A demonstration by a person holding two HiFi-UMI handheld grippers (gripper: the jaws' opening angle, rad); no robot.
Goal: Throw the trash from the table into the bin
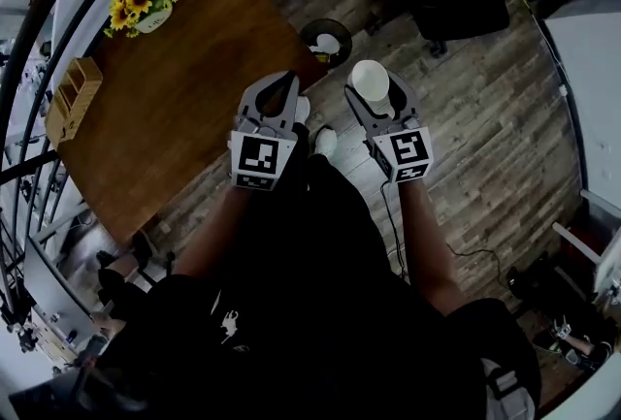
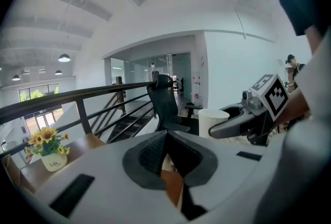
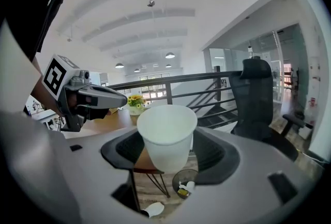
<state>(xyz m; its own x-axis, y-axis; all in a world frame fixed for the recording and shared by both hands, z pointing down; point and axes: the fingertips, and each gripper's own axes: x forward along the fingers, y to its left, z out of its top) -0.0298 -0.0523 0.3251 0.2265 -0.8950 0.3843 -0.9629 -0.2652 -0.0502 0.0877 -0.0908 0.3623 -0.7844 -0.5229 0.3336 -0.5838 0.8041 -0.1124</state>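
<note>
Right gripper [image 1: 376,98] holds white cup [image 1: 369,79] past table [image 1: 175,88] edge, near bin [image 1: 347,38].

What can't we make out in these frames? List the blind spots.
- Contents of the bin: too small in head view, partly behind the right gripper body in its own view.
- The white scrap on the floor: cut off by that gripper's body, identity unclear.
- Near corner of the table: covered by the left gripper in head view.
- Print on the flower pot: too small, left gripper view.
</note>
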